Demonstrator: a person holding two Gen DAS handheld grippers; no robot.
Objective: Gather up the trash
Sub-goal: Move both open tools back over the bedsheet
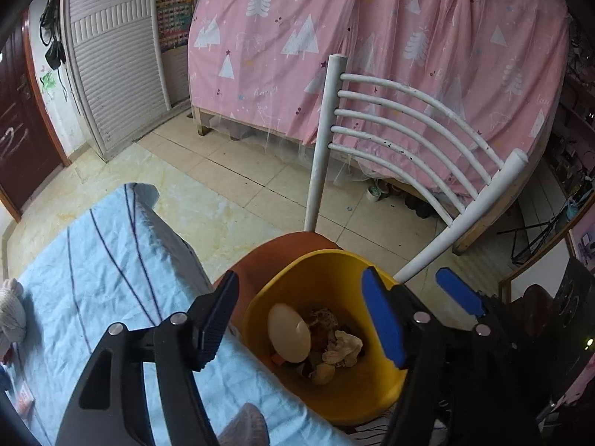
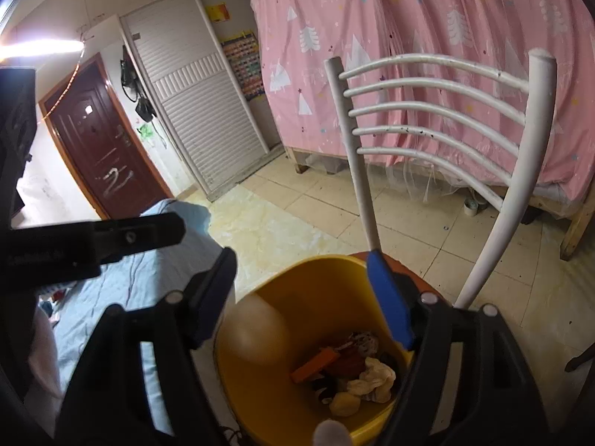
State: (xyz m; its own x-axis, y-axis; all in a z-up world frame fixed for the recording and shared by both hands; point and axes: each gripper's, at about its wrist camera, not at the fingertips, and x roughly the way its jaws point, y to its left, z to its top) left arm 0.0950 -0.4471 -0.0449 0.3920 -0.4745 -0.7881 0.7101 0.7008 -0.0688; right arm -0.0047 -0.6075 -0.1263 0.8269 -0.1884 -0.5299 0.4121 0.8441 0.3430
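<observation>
A yellow bin stands on the orange seat of a chair and holds crumpled tissues, wrappers and a pale round cup-like thing. My left gripper is open and empty, right above the bin. In the right wrist view the bin shows the tissues, an orange scrap and a blurred pale thing in its left side. My right gripper is open and empty, also above the bin. Its blue pad shows at the right of the left wrist view.
A table with a light blue cloth stands left of the bin. The chair's white backrest rises behind it. A bed with a pink curtain fills the back. A brown door and white wardrobe stand at the left.
</observation>
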